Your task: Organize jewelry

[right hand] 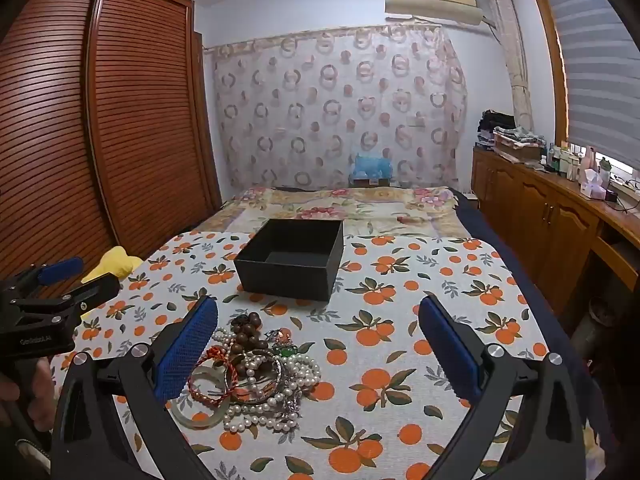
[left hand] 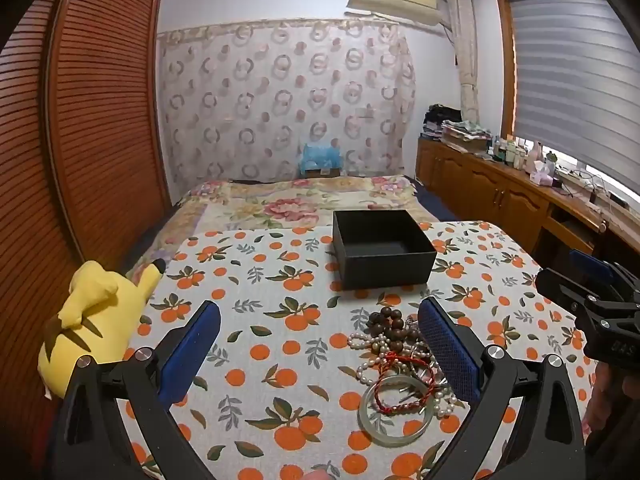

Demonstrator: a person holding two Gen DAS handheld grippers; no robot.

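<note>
Orange-print tablecloth [right hand: 400, 280] is carrying a black box [right hand: 292, 264] and jewelry pile [right hand: 256, 376]; left gripper [left hand: 320, 344] and right gripper [right hand: 320, 344] are both hovering wide apart, gripping nothing.

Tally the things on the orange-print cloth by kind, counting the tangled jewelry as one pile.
Black box: 1
Jewelry pile: 1
Total: 2
</note>
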